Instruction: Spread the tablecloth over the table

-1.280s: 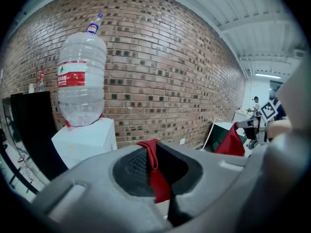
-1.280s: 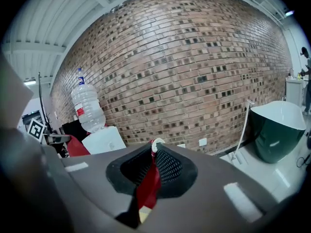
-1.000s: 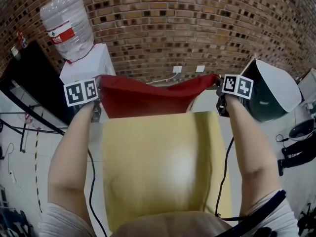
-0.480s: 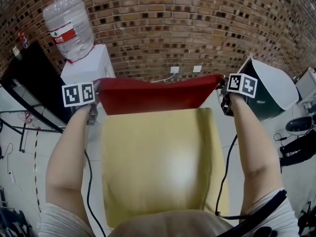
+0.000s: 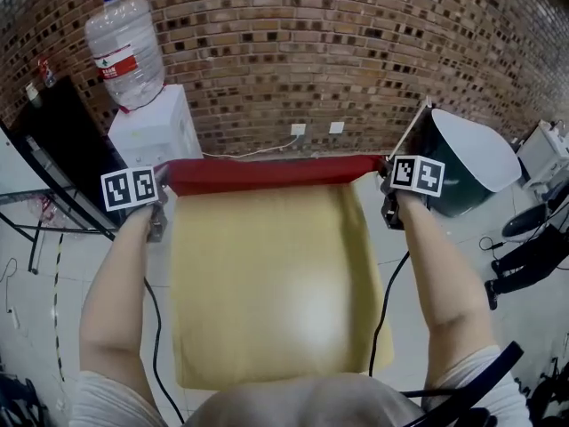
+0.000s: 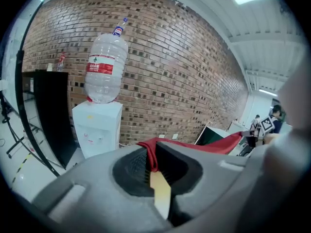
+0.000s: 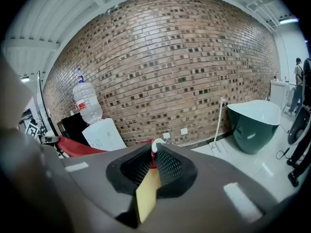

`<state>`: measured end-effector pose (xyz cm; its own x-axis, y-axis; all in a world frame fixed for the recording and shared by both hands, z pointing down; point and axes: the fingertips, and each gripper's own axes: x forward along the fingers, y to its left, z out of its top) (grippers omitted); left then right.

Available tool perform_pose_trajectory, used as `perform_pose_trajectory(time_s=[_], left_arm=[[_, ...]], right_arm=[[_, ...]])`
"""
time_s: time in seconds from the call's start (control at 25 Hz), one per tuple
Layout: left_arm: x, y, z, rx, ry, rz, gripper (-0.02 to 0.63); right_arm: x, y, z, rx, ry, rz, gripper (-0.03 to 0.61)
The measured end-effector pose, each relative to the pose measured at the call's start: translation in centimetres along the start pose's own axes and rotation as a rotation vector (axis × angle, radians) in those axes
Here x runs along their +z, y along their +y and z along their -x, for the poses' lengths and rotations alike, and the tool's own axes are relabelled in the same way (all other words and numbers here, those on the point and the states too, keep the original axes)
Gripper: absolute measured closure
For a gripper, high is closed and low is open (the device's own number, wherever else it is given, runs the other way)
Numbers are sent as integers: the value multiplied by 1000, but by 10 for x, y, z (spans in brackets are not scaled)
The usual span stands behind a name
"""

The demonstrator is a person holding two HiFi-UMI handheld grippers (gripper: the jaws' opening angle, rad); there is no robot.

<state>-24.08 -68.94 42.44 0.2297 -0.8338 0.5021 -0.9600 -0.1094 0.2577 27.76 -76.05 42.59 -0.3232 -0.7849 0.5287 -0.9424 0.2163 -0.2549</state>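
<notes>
The tablecloth (image 5: 267,274), yellow on top and red underneath, hangs stretched between my two grippers, and only a narrow red band (image 5: 267,173) shows along its far edge. My left gripper (image 5: 163,199) is shut on the cloth's far left corner. That corner is pinched between the pads, red above yellow, in the left gripper view (image 6: 151,161). My right gripper (image 5: 388,196) is shut on the far right corner (image 7: 151,166). The cloth sags toward the person's body. The table itself is hidden under the cloth.
A white water dispenser (image 5: 153,130) with a big bottle (image 5: 124,50) stands at the brick wall, far left. A black panel (image 5: 53,145) leans further left. A dark green tub (image 5: 462,163) sits at the right. Wall sockets (image 5: 298,130) and a cable are behind the cloth.
Both grippers moved forward, away from the person, drawing the cloth taut. The hanging red part shrank to a thin strip and the yellow side now lies flatter and wider.
</notes>
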Motion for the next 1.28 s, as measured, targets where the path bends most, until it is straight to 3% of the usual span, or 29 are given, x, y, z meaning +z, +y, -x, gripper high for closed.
perform_pose_trajectory(time_s=[0.56, 0.84, 1.28], left_arm=[[-116, -43, 125, -12, 30, -4, 606], [-192, -50, 167, -23, 81, 13, 606], [-275, -66, 228, -26, 76, 32, 606]], right_arm=[[-103, 6, 123, 11, 23, 46, 560], [-184, 3, 168, 23, 56, 20, 560], [-263, 6, 235, 56, 54, 39, 560]])
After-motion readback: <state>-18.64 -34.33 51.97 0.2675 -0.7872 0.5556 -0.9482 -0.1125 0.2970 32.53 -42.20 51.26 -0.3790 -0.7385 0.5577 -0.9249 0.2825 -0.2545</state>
